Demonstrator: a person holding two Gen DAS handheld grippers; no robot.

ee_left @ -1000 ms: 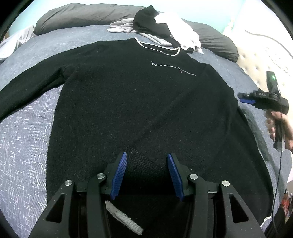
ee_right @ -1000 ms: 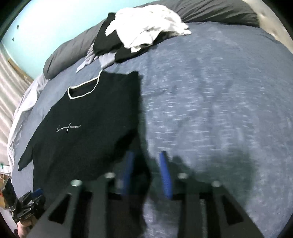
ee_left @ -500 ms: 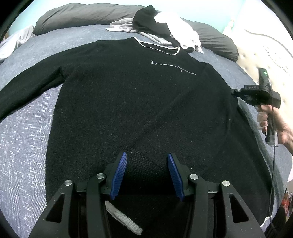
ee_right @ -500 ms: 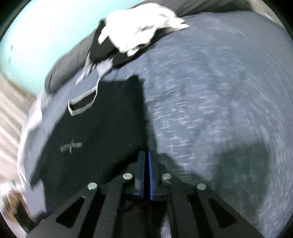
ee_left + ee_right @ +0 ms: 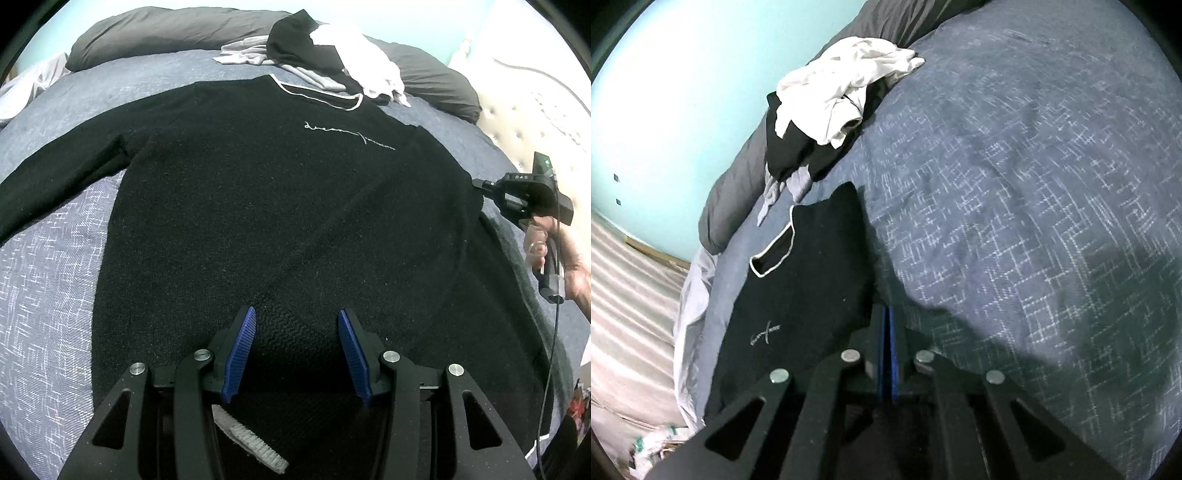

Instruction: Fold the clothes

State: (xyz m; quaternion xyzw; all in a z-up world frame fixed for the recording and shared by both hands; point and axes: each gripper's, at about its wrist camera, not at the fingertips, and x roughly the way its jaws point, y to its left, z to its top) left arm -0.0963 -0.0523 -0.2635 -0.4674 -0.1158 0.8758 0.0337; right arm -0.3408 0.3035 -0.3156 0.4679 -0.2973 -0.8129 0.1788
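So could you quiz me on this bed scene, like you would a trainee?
1. True or false: the left gripper has its jaws apart above the black sweater.
2. What lies at the head of the bed? A) a pile of clothes B) a suitcase C) a laptop
3. What colour trims the sweater's neckline?

Key: 1 true; 2 A; 3 white. The right gripper is shut at the sweater's edge; whether it pinches fabric is unclear.
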